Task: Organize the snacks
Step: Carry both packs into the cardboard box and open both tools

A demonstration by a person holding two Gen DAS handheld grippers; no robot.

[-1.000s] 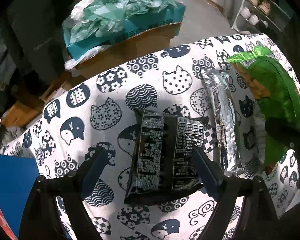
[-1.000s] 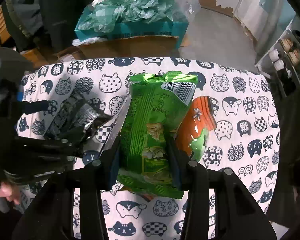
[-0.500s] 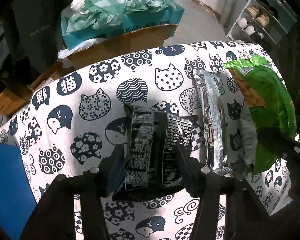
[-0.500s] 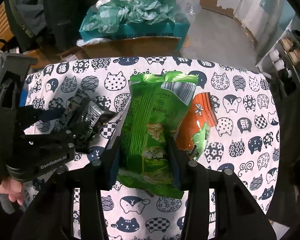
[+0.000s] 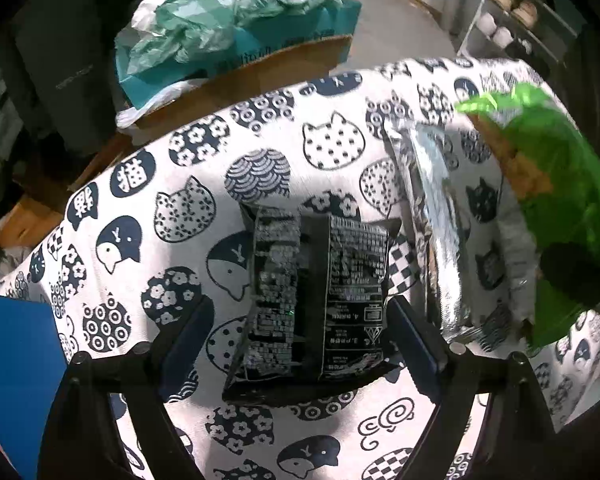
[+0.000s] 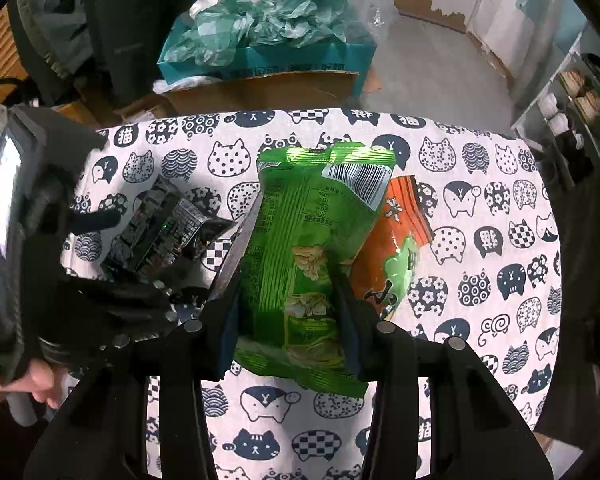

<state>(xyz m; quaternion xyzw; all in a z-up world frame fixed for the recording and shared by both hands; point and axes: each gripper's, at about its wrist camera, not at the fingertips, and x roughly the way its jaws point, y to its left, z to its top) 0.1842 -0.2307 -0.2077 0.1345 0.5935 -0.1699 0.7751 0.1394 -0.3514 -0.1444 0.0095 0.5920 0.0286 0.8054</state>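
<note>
Two grippers down: left gripper opening, its jaws off the black snack pack on the cat-print cloth; right gripper clamps the green bag, lifted right of it.

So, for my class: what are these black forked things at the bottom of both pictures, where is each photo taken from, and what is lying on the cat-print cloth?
Each fork is a hand-held two-finger tool with a camera looking along its fingers. The left tool is opening around a black snack packet lying on the cat-print tablecloth. The right tool grips a green snack bag. A silver packet and an orange packet also lie there.
</note>
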